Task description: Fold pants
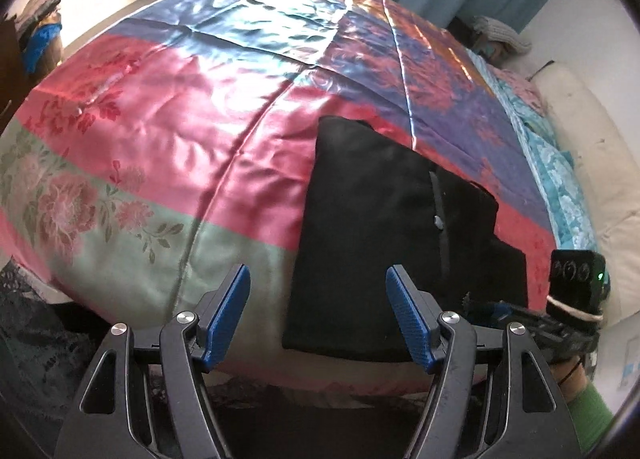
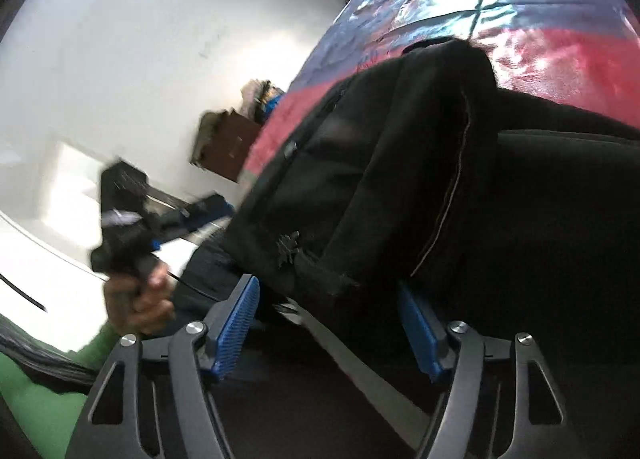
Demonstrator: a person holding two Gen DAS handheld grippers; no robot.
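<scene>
Left gripper [image 1: 318,279] black linkage arms, silver pivot screws, ribbed blue pads [image 1: 408,311], right gripper [image 2: 328,299] same build, green sleeve [image 2: 36,391] on left arm, white cord round right camera block [image 1: 576,275], green LED lit

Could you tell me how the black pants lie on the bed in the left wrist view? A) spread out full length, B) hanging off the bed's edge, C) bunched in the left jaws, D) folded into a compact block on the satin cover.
D: the black pants sit as a compact folded block on the satin cover, with the left gripper open and empty in front of them.
</scene>
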